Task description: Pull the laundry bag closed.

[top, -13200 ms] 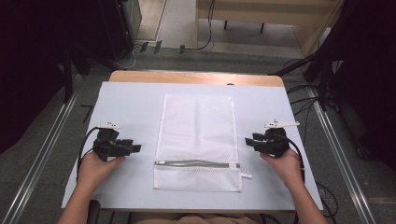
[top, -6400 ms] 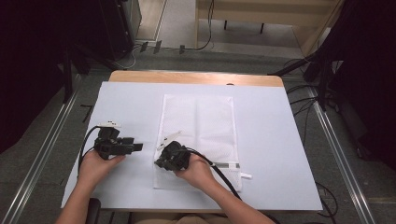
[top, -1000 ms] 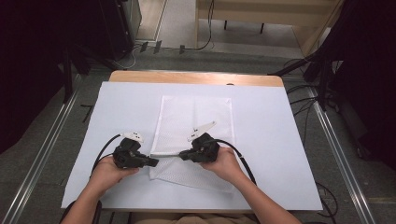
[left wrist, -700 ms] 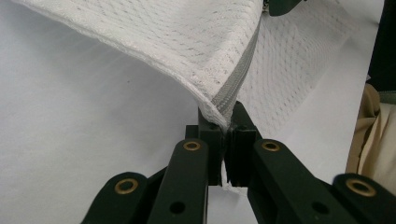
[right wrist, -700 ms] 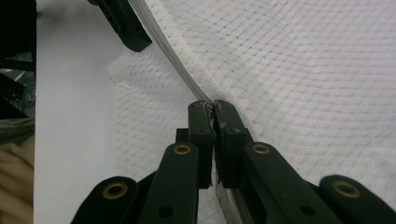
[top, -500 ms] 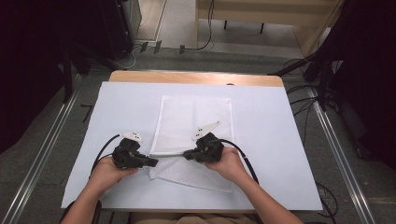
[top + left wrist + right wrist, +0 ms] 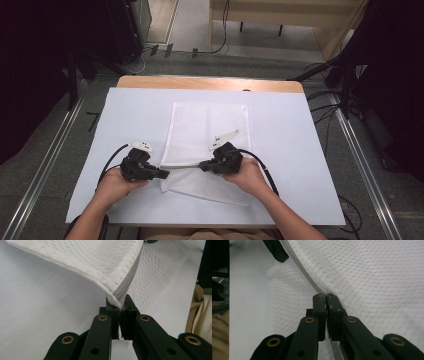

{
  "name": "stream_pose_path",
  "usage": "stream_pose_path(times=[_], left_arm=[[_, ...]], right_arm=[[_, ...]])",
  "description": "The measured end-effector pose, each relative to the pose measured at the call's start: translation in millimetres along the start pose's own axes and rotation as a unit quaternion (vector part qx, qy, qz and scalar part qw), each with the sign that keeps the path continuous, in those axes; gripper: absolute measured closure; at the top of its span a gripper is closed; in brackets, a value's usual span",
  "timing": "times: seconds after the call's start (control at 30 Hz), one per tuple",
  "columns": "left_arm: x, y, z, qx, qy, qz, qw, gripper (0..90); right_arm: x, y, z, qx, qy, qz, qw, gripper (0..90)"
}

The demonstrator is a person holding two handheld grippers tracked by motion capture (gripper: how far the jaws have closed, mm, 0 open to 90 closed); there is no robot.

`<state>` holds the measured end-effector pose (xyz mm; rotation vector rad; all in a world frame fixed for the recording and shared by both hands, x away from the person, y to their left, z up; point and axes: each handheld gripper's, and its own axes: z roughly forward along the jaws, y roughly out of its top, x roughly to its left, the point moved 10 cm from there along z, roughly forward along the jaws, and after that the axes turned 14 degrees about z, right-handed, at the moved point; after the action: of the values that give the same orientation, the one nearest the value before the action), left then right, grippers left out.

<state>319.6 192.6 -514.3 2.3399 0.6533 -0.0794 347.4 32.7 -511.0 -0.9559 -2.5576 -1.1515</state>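
The left hand-held gripper [image 7: 119, 315] is clenched on the mesh bag's [image 7: 210, 125] zipper [image 7: 126, 282] end; the right hand-held gripper [image 7: 325, 300] pinches the zipper mid-run — likely the slider. The bag, near the worktop's [image 7: 295, 150] front edge, looks light and limp — the stiffer zipper tape seems the best grip.

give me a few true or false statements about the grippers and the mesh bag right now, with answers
1. The left gripper is shut on the mesh bag at its zipper edge. True.
2. The right gripper hangs open above the bag. False: it is shut on the zipper line.
3. The bag lies fully flat on the table. False: its near zipper edge is lifted between the two grippers.
4. The bag is white mesh. True.
5. The bag's far part rests on the table. True.
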Motion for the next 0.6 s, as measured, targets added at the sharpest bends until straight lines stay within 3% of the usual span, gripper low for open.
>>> stream_pose_path(times=[0.6], left_arm=[[2.3,-0.7,-2.8,-0.005,0.007,-0.005,0.9999,87.9]], right_arm=[[-12.5,-10.2,-13.5,0.005,-0.017,0.008,0.9998,88.4]])
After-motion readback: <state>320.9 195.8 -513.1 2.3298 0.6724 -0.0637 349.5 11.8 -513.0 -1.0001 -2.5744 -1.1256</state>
